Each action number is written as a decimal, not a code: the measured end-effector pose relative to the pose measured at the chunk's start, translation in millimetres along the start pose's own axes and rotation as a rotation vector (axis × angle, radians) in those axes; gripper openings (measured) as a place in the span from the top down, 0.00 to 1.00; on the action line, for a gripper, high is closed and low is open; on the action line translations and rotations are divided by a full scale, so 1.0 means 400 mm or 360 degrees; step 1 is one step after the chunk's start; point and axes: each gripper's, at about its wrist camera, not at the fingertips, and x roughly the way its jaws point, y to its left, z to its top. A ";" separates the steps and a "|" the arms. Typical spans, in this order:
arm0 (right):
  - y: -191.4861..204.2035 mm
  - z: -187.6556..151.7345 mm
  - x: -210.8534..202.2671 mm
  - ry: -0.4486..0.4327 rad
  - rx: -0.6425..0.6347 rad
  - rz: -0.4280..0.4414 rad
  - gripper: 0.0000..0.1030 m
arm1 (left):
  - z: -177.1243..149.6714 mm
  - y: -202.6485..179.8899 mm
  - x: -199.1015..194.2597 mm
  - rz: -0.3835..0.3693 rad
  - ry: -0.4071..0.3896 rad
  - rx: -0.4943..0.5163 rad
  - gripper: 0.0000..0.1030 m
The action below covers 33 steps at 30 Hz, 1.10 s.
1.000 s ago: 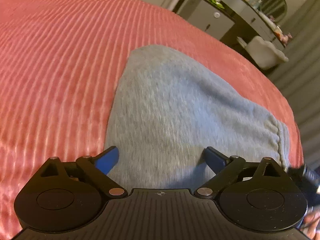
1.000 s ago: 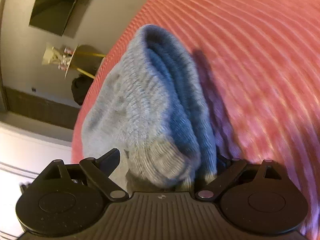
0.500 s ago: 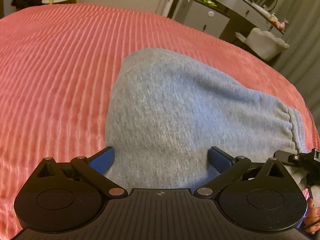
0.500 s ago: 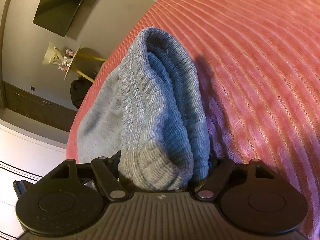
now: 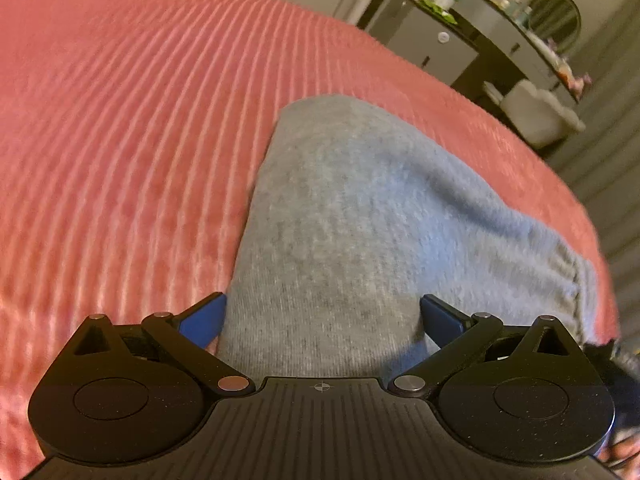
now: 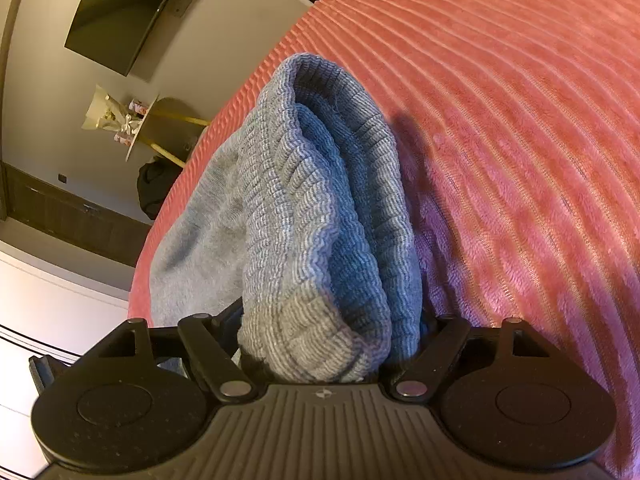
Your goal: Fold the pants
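Note:
Grey knit pants (image 5: 352,216) lie bunched on a red ribbed bedspread (image 5: 120,120). In the left wrist view the fabric fills the space between the blue fingers (image 5: 204,320); my left gripper (image 5: 322,320) has its jaws wide apart with cloth between them. In the right wrist view the ribbed waistband of the pants (image 6: 320,208) rises in thick folds from between the jaws; my right gripper (image 6: 332,344) is shut on this bundle, its fingertips hidden by the cloth.
A grey dresser (image 5: 436,44) with a round mirror and a white stool (image 5: 540,116) stand beyond the bed's far edge. The right wrist view shows a wall-mounted TV (image 6: 120,12) and a small round table (image 6: 160,124) off the bed.
The right gripper's jaws closed in on the waistband folds during the last second. The left view swung slightly; its jaws stayed wide apart around the fabric.

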 end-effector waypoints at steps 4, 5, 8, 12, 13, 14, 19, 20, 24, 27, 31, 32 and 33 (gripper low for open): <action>-0.002 0.000 0.005 -0.0005 0.0008 0.0010 0.21 | 0.020 0.009 0.017 -0.0048 -0.0005 -0.0048 0.00; -0.001 0.000 0.005 -0.0010 0.0011 0.0008 0.21 | 0.026 0.007 0.022 -0.0075 -0.0012 -0.0044 0.01; 0.002 -0.005 0.002 -0.0042 0.0007 -0.0010 0.34 | 0.033 0.010 0.022 -0.0154 -0.0046 -0.0005 0.17; -0.004 -0.011 -0.001 -0.0058 0.0043 -0.0001 0.38 | 0.038 0.054 0.021 -0.0269 -0.0016 -0.0127 0.15; -0.001 -0.011 0.000 -0.0057 0.0039 -0.0011 0.37 | 0.038 0.056 0.028 -0.0275 -0.0006 -0.0136 0.11; 0.001 -0.011 0.002 -0.0056 0.0038 -0.0013 0.32 | 0.038 0.051 0.032 -0.0277 -0.0006 -0.0139 0.08; 0.022 -0.007 0.020 -0.0061 -0.0003 -0.0020 0.19 | 0.047 -0.050 0.079 -0.0052 0.0008 0.0098 0.00; 0.032 -0.011 0.023 -0.0079 -0.0019 -0.0052 0.19 | 0.045 -0.064 0.082 -0.0015 -0.0006 0.0136 0.00; 0.073 -0.029 0.021 -0.0132 -0.0169 -0.0212 0.40 | 0.055 -0.047 0.055 -0.0154 -0.0093 0.0165 0.46; 0.108 -0.042 0.007 -0.0188 -0.0269 -0.0263 0.48 | 0.065 0.020 0.039 -0.0400 -0.0149 -0.0006 0.61; 0.173 -0.045 -0.017 -0.0283 -0.0393 -0.0257 0.51 | 0.072 0.011 -0.007 -0.0502 -0.0379 0.0029 0.65; 0.184 -0.042 -0.021 -0.0302 -0.0402 -0.0248 0.52 | 0.075 0.007 -0.025 -0.0533 -0.0438 0.0049 0.65; 0.199 -0.034 -0.027 -0.0319 -0.0418 -0.0234 0.52 | 0.080 0.009 -0.040 -0.0558 -0.0487 0.0037 0.65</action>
